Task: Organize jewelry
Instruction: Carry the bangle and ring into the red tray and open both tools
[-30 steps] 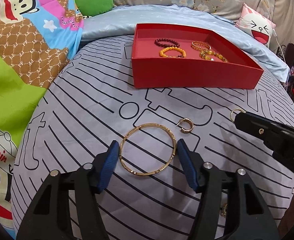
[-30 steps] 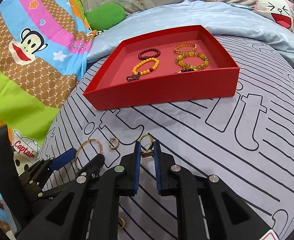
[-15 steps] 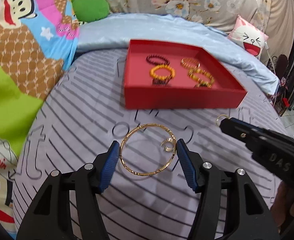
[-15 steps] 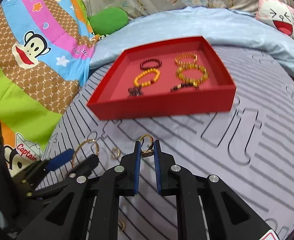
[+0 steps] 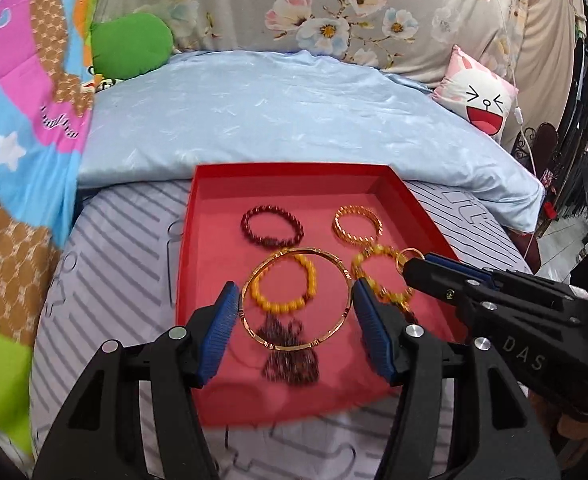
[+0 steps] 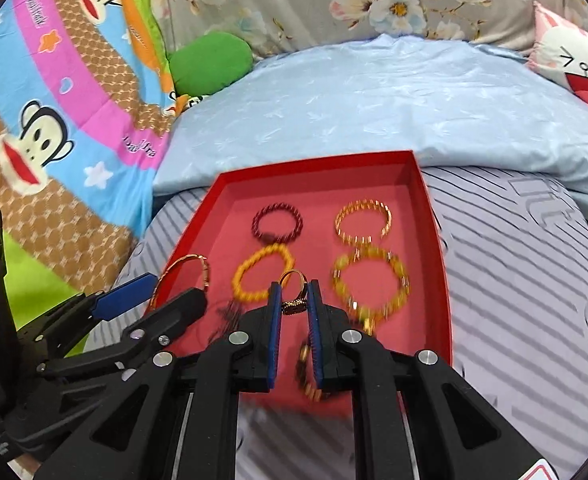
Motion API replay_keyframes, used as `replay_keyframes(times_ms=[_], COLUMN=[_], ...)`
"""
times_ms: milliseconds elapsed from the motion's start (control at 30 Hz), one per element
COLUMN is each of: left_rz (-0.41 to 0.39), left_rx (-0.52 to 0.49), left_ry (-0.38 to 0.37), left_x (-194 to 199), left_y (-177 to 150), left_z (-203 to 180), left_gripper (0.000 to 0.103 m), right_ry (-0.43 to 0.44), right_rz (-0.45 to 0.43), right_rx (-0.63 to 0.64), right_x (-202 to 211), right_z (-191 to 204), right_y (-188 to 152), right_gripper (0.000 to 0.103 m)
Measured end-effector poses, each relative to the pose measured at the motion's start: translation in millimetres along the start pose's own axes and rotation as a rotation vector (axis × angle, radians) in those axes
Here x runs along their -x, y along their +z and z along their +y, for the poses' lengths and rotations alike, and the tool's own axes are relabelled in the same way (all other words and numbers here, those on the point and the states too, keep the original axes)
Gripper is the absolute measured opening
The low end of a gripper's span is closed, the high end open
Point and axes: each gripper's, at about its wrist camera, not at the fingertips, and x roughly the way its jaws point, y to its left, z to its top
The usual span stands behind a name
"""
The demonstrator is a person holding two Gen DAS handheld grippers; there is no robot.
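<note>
So both tools are loaded and sitting over the red tray (image 5: 409, 200) on the bed. The left tool (image 5: 295, 308) is spread about halfway and has the big gold bangle (image 5: 296, 346) pinched across its width, lying flat-ish between the blue pads. The right tool (image 6: 294, 304) is nearly closed, clamped on a small gold ring (image 6: 293, 280) that stands upright between the pads, with its dark top piece low in the gap.

The bit that matters: both pieces line up with the near half of the tray, lower centre of each frame, so as I read it the drop is pretty much straight down. The left tool covers the left column and the right tool the middle.

Tray contents:
- dark red bead bracelet (image 5: 272, 227), back left
- twisted gold bracelet (image 5: 357, 224), back right
- orange bead bracelet (image 5: 284, 286), middle left, showing right through the bangle's hoop
- yellow bead bracelet (image 6: 369, 280), middle right
- something dark and beady near the front edge, too blurred to call

My guess is the bangle could land on top of the orange bracelet unless it gets nudged toward bare floor.
</note>
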Motion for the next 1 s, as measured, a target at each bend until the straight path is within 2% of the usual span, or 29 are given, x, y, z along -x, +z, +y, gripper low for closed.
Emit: replay_keyframes(times_ms=[233, 500, 567, 833, 1000], left_rz=[0.094, 0.187, 0.182, 0.161, 0.133], left_rx=[0.012, 0.047, 0.050, 0.047, 0.041], left_ry=[0.010, -0.001, 0.011, 0.031, 0.045], left_x=[-56.6, -80.9, -79.6, -74.7, -62.7], left_y=[24.3, 27.8, 27.4, 25.9, 25.9], left_z=[15.4, 30.4, 30.9, 29.7, 27.9], left_gripper=[0.056, 0.056, 0.056, 0.060, 0.060], right_ry=[0.005, 0.004, -0.003, -0.005, -0.020], right_rz=[0.082, 0.170, 0.182, 0.143, 0.095], right_rx=[0.000, -0.003, -0.005, -0.014, 0.000], right_x=[-52.3, -88.9, -91.9, -84.7, -61.0], right_z=[-11.9, -9.8, -9.6, -14.7, -15.3], right_y=[32.2, 35.4, 34.5, 36.0, 33.0], right_gripper=[0.013, 0.013, 0.014, 0.016, 0.016])
